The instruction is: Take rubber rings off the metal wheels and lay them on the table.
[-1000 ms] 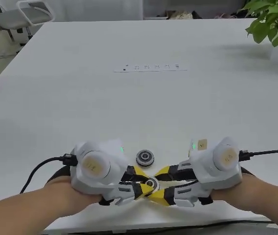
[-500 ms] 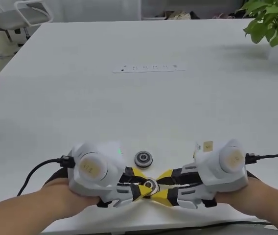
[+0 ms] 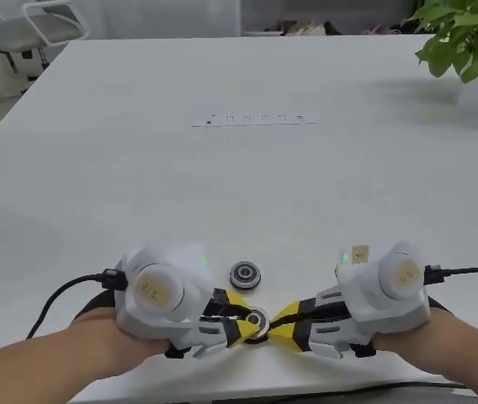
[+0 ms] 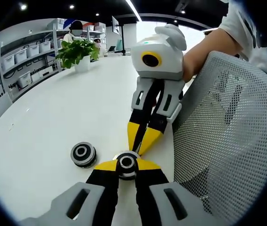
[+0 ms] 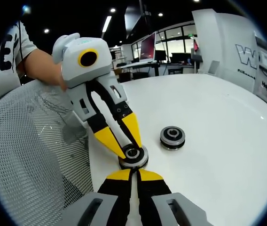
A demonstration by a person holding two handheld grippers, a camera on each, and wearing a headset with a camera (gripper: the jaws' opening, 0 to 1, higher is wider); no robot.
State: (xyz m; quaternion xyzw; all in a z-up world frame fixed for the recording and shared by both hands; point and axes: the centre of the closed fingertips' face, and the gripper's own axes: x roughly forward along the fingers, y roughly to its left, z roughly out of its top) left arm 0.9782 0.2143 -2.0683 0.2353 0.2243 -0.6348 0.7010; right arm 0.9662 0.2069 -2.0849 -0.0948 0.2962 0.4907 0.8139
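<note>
**Head view.** The tips of both tongs were at one small metal wheel, close to the near edge of the white tabletop. The left tongs pointed in from the left and the right tongs from the right. A second wheel lay flat just behind them, touching neither. A power strip and a plant were far off.

**Left gripper view.** The left tongs were clamped on the wheel, with one yellow tip on each side of it. A black rubber ring sat tight around the wheel. The tips of the right tongs touched its far side. The second wheel lay near, with its own ring on. A mesh chair was beside the tabletop.

**Right gripper view.** The right tongs had their tips close together at the wheel's near rim. I could not tell if they pinched the ring or only touched it.

The wheel is probably hard and a bit heavy for its size, and it may slide on the smooth tabletop. The ring is probably soft and stretchy, but snug. One pair of tongs should hold the metal sides firmly. The other should nip the ring at its outer edge and peel it off sideways.
</note>
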